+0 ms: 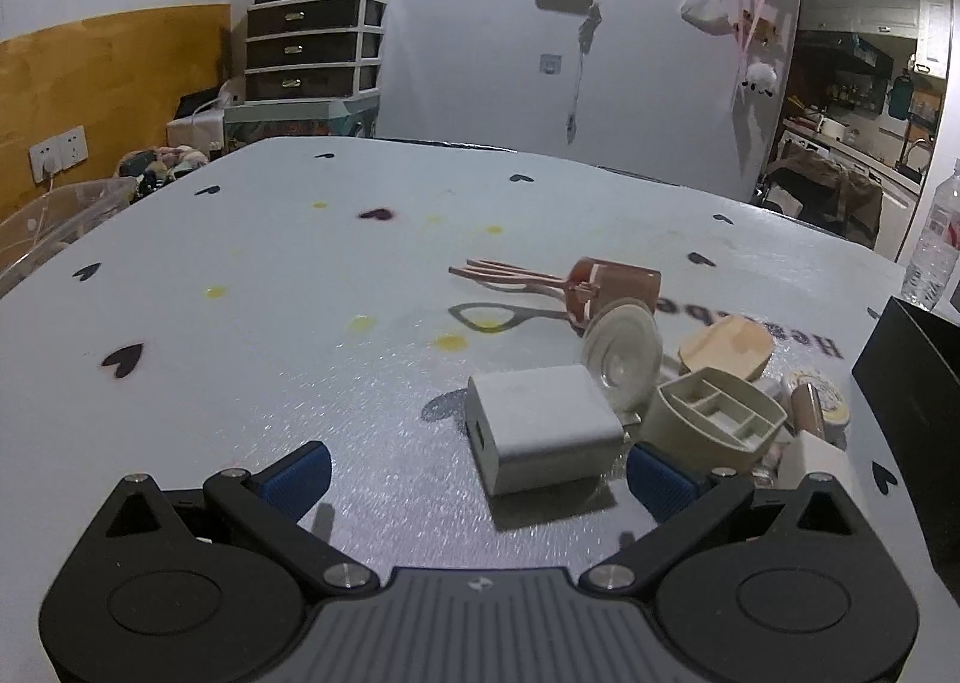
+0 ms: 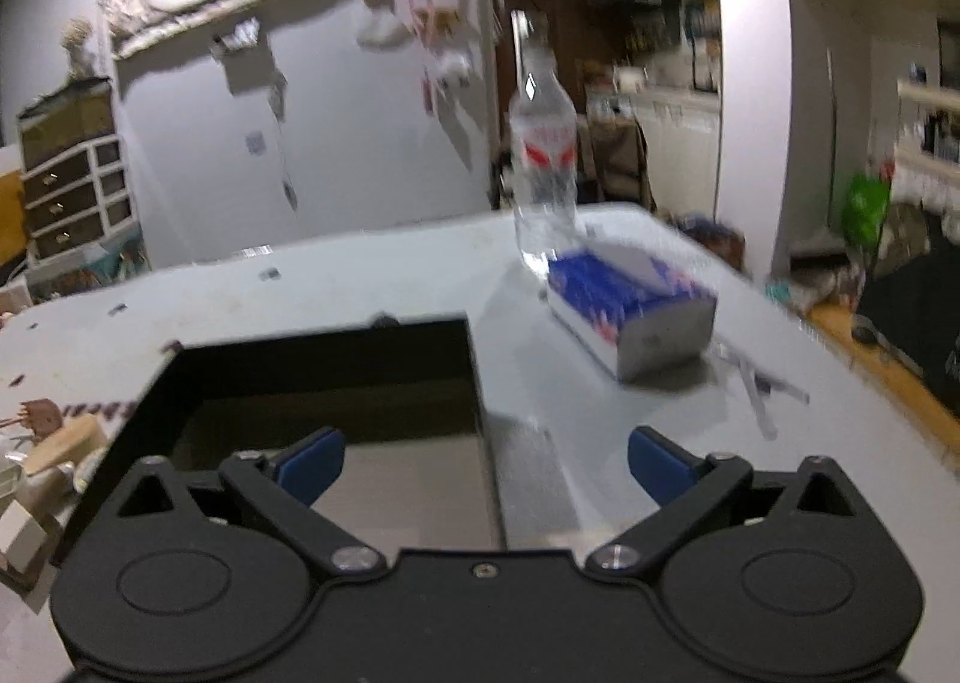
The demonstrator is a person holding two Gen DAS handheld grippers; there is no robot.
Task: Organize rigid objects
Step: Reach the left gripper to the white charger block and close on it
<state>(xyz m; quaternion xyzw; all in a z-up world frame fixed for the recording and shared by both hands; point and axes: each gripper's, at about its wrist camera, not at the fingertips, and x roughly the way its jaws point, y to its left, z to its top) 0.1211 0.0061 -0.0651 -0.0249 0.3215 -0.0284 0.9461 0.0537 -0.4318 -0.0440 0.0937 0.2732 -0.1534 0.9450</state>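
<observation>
Both my jaws stand wide, nothing between them. My right gripper point(image 2: 486, 464) hangs over the black box point(image 2: 324, 383), open-topped on the table point(image 2: 600, 413); the blur leaves its contents unclear. My left gripper point(image 1: 477, 473) faces the white cube point(image 1: 540, 431), just beside the beige divided cup point(image 1: 717, 419) and clear round lid point(image 1: 624, 353).

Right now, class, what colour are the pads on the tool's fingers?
Blue ribbed pads on black arms, clearest in the left wrist view.
</observation>
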